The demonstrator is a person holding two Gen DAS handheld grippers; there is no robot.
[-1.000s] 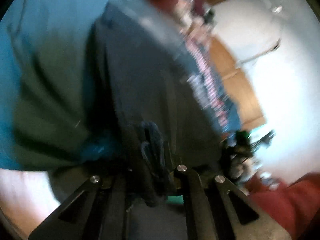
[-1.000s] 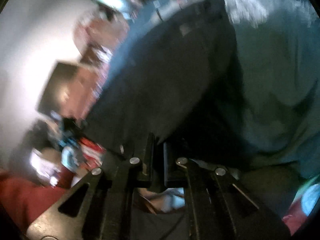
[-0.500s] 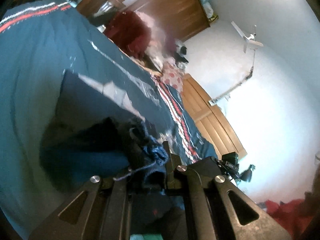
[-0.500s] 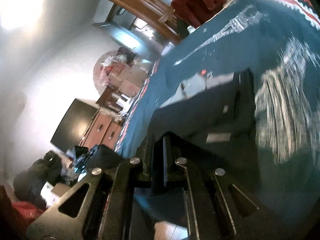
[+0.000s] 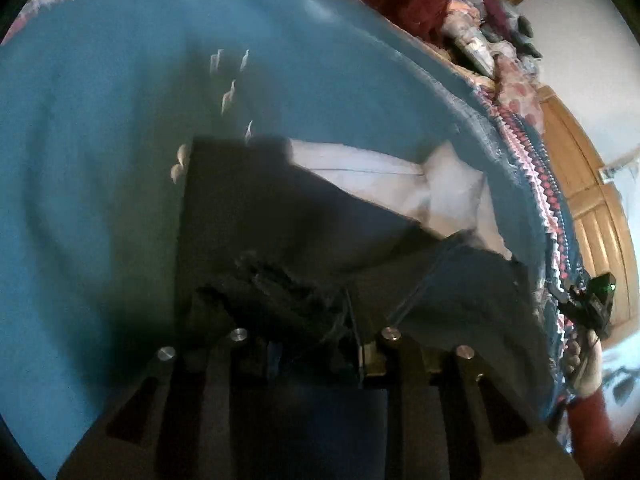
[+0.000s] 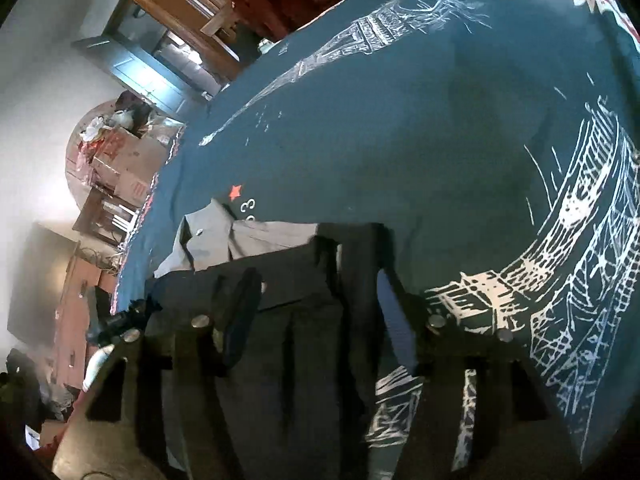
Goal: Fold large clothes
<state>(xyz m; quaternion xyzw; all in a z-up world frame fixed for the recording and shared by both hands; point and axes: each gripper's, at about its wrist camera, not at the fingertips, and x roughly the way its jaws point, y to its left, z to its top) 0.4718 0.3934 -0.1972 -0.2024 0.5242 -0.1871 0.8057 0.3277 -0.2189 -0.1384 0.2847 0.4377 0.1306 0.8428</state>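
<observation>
Now the Dark Trousers Lie Right Under Both Grippers

Now the dark trousers (image 6: 288, 280) are laid flat on the blue bedspread (image 6: 420, 120), just in front of both grippers. Their long side is stretched across the bed, from one gripper to the other.

The left gripper (image 5: 308, 320) is clamped on a bunched, frayed end of the cloth. The right gripper (image 6: 316, 316) is spread wide apart, with the trousers lying between its fingers and nothing pinched.

A pale pocket lining (image 5: 400, 184) is seen poking out at the far edge.

The left gripper is judged nearer to a good hold. The bed edge (image 5: 520, 184) is close on one side, and lots of open bedspread is left beyond for folding.
</observation>
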